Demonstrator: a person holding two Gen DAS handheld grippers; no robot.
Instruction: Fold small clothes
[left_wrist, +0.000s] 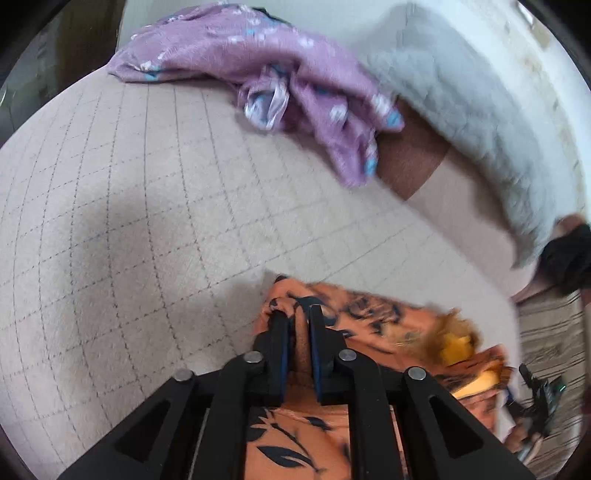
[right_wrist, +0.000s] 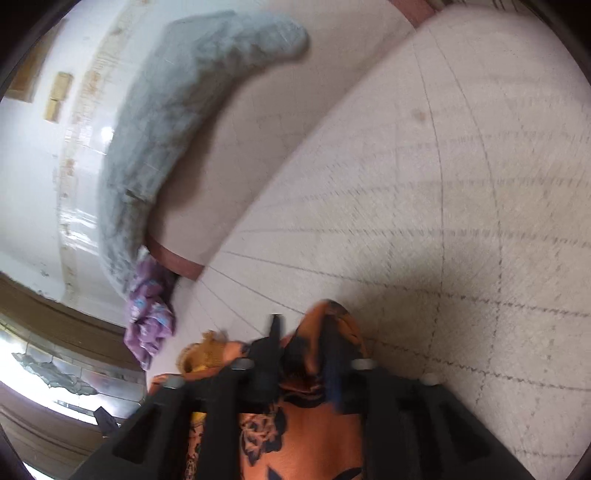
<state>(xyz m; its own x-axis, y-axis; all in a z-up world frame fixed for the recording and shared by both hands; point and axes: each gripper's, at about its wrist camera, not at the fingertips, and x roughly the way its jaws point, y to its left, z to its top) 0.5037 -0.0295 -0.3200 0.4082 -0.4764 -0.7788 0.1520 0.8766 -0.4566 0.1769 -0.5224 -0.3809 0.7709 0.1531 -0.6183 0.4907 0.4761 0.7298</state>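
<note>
An orange garment with dark blue leaf and flower print (left_wrist: 369, 325) hangs between both grippers above a beige quilted bed (left_wrist: 147, 206). My left gripper (left_wrist: 298, 314) is shut on one bunched edge of it. My right gripper (right_wrist: 303, 325) is shut on another edge of the same garment (right_wrist: 314, 424), and cloth drapes below the fingers. A yellow-orange fringed part of the garment (left_wrist: 454, 343) shows at the right in the left wrist view. The right wrist view is motion-blurred.
A crumpled purple floral garment (left_wrist: 258, 70) lies at the far side of the bed; it also shows in the right wrist view (right_wrist: 149, 314). A grey fluffy pillow (left_wrist: 461, 122) lies along the white wall (right_wrist: 33, 155). A dark object (left_wrist: 569, 258) is at the right edge.
</note>
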